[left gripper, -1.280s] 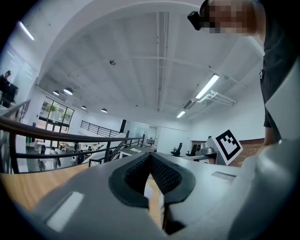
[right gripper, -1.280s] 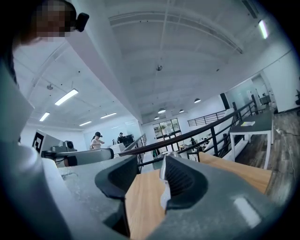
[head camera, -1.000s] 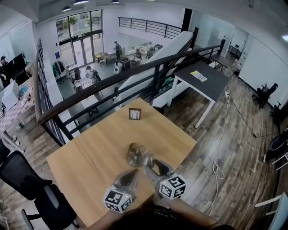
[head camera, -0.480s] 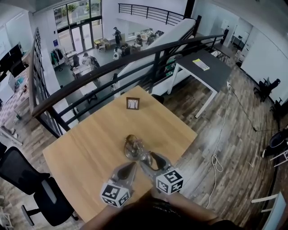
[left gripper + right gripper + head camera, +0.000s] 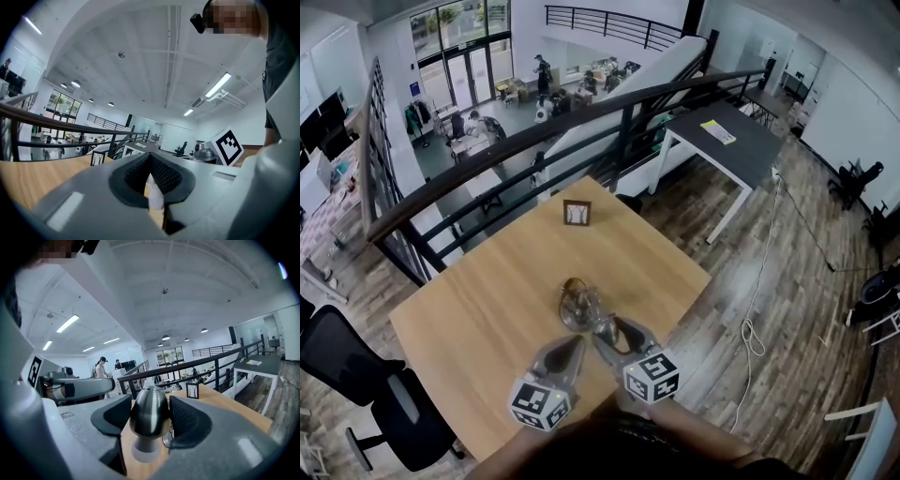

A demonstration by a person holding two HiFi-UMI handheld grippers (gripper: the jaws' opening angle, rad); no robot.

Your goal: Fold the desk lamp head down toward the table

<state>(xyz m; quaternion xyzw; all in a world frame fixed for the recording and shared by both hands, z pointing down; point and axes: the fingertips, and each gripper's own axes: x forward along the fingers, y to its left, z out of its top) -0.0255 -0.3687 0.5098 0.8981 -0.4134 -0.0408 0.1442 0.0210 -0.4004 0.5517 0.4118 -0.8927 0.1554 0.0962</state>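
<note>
A small desk lamp with a shiny metal head (image 5: 578, 309) stands on the wooden table (image 5: 478, 309), close to the near edge. My right gripper (image 5: 602, 328) reaches it from the near side. In the right gripper view the bell-shaped lamp head (image 5: 149, 414) fills the gap between the dark pads (image 5: 187, 420), which lie against its sides while the jaws close. My left gripper (image 5: 575, 345) hovers just left of the right one, short of the lamp. Its pads (image 5: 164, 176) meet at the tips with nothing between them.
A small framed picture (image 5: 577, 214) stands at the table's far edge. A black railing (image 5: 487, 183) runs behind the table over a drop to a lower floor. A black office chair (image 5: 356, 375) is at the left. A grey desk (image 5: 722, 150) stands at the far right.
The head view shifted slightly. Both grippers stay almost where they were, beside the lamp, and the lamp head looks unmoved.
</note>
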